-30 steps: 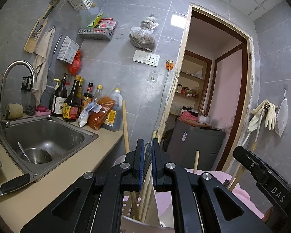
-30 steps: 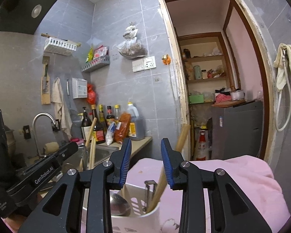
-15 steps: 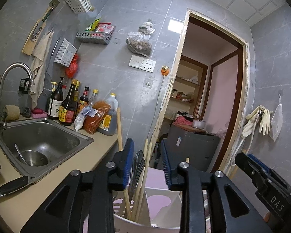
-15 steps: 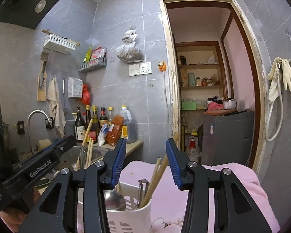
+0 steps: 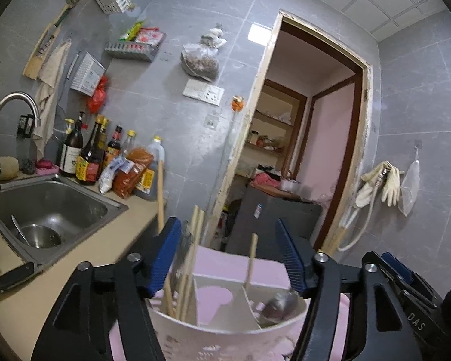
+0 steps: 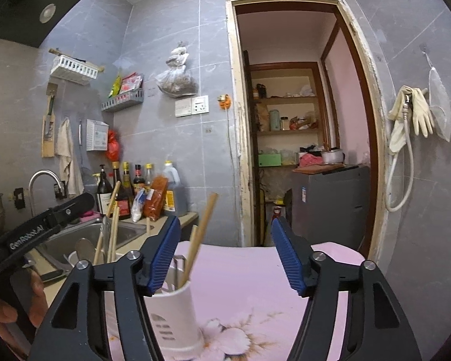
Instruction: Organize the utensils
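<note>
My left gripper [image 5: 228,255] has just been opening: a second ago its blue pads were nearly together around a thin utensil, and now they stand well apart, pressing on nothing. Between and just below them sits the white utensil holder [image 5: 225,334], nearest to me, its dividers showing. The chopsticks [image 5: 189,258] lean in its left compartment just beside my left pad, apart from it; one single stick [image 5: 251,258] stands in the middle, and a dark, blurred utensil lies low on the right.

My right gripper [image 6: 225,252] has likewise just been opening, from a narrow gap to a wide one, and holds nothing. The same holder [image 6: 171,316] now lies toward my left pad, with a wooden stick [image 6: 201,231] tilting up out of it, free of both pads. The holder rests on the pink floral cloth [image 6: 255,300], which shows more broadly between my fingers than before.

Farther off to the left are the steel sink [image 5: 48,207] and the sauce bottles [image 5: 90,156] against the grey tiled wall. Far right, the open doorway [image 6: 300,120].
</note>
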Available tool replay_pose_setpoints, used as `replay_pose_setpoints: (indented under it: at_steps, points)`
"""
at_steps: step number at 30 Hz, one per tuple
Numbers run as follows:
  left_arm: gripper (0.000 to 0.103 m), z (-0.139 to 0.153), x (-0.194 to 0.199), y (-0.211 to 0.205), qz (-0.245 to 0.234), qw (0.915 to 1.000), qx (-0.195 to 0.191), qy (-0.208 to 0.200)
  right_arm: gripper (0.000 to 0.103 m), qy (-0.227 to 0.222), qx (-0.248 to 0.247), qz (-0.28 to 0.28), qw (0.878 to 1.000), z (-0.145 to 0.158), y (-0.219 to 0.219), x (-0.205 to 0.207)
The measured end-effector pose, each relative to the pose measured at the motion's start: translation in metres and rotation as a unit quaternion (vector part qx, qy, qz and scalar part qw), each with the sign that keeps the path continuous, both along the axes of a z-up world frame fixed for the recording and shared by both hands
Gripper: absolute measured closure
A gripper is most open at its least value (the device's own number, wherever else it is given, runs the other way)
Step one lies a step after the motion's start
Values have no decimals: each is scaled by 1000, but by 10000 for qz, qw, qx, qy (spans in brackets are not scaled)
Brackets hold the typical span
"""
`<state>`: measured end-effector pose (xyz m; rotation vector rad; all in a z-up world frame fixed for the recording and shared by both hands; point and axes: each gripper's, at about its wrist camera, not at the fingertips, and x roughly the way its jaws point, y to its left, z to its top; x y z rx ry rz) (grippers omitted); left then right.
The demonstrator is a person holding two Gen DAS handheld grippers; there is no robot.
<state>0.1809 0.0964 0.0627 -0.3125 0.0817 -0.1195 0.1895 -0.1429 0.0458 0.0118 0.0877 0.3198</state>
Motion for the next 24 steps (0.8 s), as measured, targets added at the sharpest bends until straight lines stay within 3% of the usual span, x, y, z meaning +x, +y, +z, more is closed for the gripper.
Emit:
replay_pose_setpoints:
  at_steps: [7,13,20,24]
  points:
    - [25,-6,-9,-20,-256,9991,238,228,36,129,-22,-196,9997,-6,-23,-10]
    - [9,-12,-23,-32,-310,9974,438,487,26,262,28,-251,9993,-10,-37,-21]
    - [8,-30,-50,-37,-281,9947,588,798,10,354,36,-206,9992,-11,-48,-42]
    - [8,-35,-74,-30,-363,9957,221,821,2,430,179,-147,9988,-10,-56,-57]
